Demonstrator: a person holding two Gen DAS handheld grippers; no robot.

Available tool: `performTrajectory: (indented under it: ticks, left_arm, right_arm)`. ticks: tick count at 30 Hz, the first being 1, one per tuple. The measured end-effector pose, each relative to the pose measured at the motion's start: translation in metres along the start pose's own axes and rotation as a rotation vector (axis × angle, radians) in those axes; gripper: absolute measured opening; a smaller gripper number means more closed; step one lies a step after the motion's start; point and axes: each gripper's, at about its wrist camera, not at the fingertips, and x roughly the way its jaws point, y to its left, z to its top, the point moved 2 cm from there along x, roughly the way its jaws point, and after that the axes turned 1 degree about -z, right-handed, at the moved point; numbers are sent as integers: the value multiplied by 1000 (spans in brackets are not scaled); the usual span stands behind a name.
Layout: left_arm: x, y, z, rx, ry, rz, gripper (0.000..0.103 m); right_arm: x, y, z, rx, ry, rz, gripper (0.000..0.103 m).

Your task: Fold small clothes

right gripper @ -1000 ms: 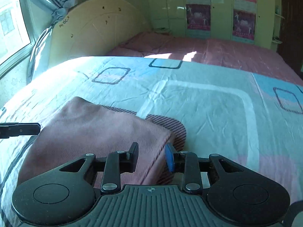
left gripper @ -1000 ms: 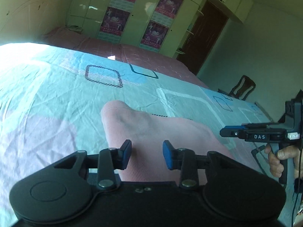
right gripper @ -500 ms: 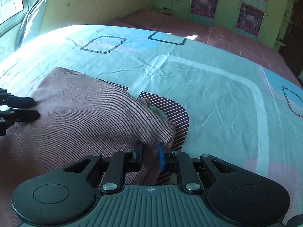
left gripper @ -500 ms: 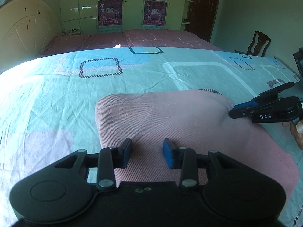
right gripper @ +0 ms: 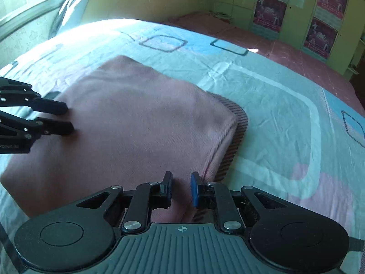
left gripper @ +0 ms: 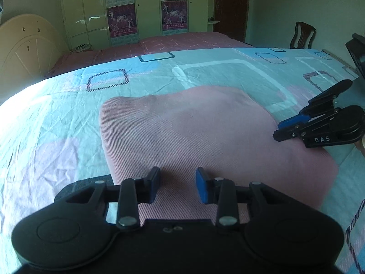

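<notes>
A pink ribbed garment point(left gripper: 194, 137) lies folded flat in a rough rectangle on the bed; it also shows in the right wrist view point(right gripper: 141, 123). My left gripper point(left gripper: 177, 182) is open over the garment's near edge, with nothing between its pads. My right gripper point(right gripper: 181, 187) is open over the garment's right near corner, holding nothing. Each gripper shows in the other's view: the right gripper point(left gripper: 296, 125) at the garment's right edge, the left gripper point(right gripper: 59, 118) at its left edge. A striped hem point(right gripper: 237, 134) peeks out under the right side.
The bed sheet point(left gripper: 57, 125) is pale blue with pink patches and square outlines. A pink bed point(left gripper: 182, 43), a cream headboard point(left gripper: 27, 45), green wardrobes with posters point(left gripper: 123, 18), a dark door point(left gripper: 230, 6) and a wooden chair point(left gripper: 303, 34) stand behind.
Both grippers have come down closer to the garment and swung round over it. The garment now lies flatter and more squared. The right gripper's fingers narrowed half a second ago and are apart again.
</notes>
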Motion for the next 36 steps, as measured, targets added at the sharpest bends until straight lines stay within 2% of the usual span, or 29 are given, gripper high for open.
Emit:
performTrajectory:
  ticks: [3,6,11,13,16,20,26,36]
  left_arm:
    - [-6,1,-1,-26,-4,13,34]
    - [-16,-1,-3,-44,-11,25,34]
    - [-41,-10,-19,-114,-43,11,34]
    - [-46,-15,-28,-116,-46,19,34]
    - [-51,-21,-37,-110,-52,46,34]
    - [-51,-26,-46,-73,-32,75,34]
    - [-50,-22,-63,-110,-5,71,34]
    - [-48,-25,-69,-135,-4,104,35]
  right_arm:
    - [-3,-9,-2,78,-8,20,15]
    - [-21,-1,-2,58,-34,13,15]
    - [-57,18,-15,34,-91,69,15]
    - [-62,24,-26,21,-83,80,15]
    - [-53,27,-41,-11,-39,32,15]
    - [-46,18,-54,30,-11,3,15]
    - [-42,19,-60,44,-9,-15,15]
    - [-38,21,-68,55,-35,-27,15]
